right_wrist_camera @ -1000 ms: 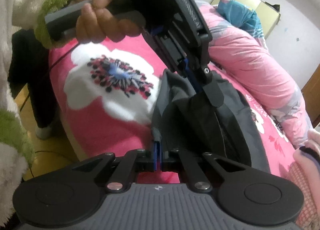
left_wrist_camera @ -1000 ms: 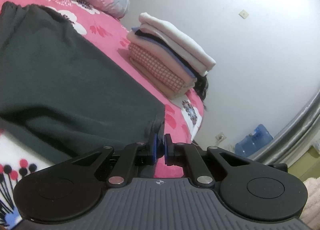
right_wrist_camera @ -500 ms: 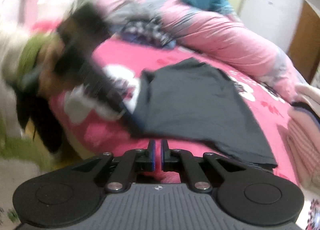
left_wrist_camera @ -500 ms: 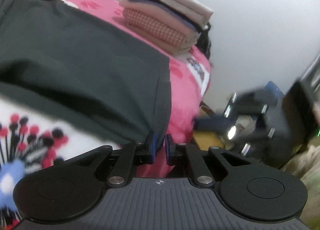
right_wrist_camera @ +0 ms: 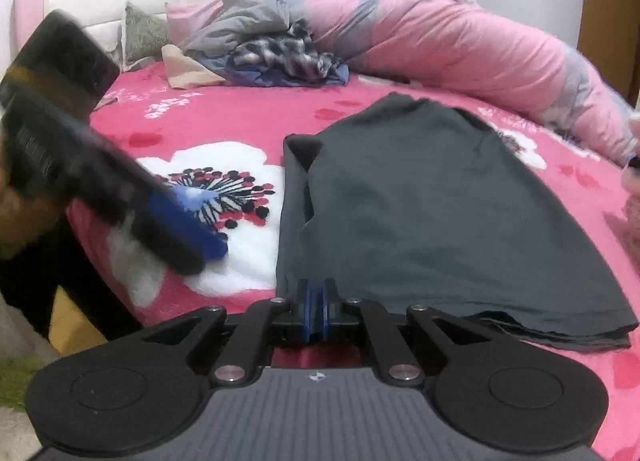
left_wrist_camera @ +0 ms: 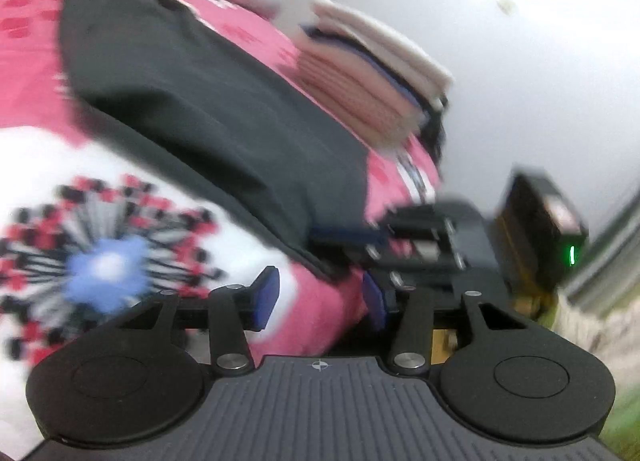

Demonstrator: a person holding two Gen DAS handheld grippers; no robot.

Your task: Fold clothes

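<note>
A dark grey garment (right_wrist_camera: 432,217) lies folded lengthwise on the pink flowered bedspread (right_wrist_camera: 224,121); it also shows in the left wrist view (left_wrist_camera: 208,117). My right gripper (right_wrist_camera: 315,315) is shut at the garment's near left corner, seemingly pinching its edge. My left gripper (left_wrist_camera: 320,299) is open and empty, just off the garment's near edge over the bed's edge. It appears blurred in the right wrist view (right_wrist_camera: 200,237) over the white flower. The right gripper shows in the left wrist view (left_wrist_camera: 348,237), its blue fingers at the garment's corner.
A stack of folded clothes (left_wrist_camera: 372,85) sits on the bed beyond the garment. A heap of unfolded clothes (right_wrist_camera: 264,49) and a long pink duvet roll (right_wrist_camera: 460,41) lie at the head of the bed. The bed's edge is close below both grippers.
My left gripper has opened and let go of the garment, then drawn back. The garment, held up a second ago, now lies flat on the bed. My right gripper stays shut.
</note>
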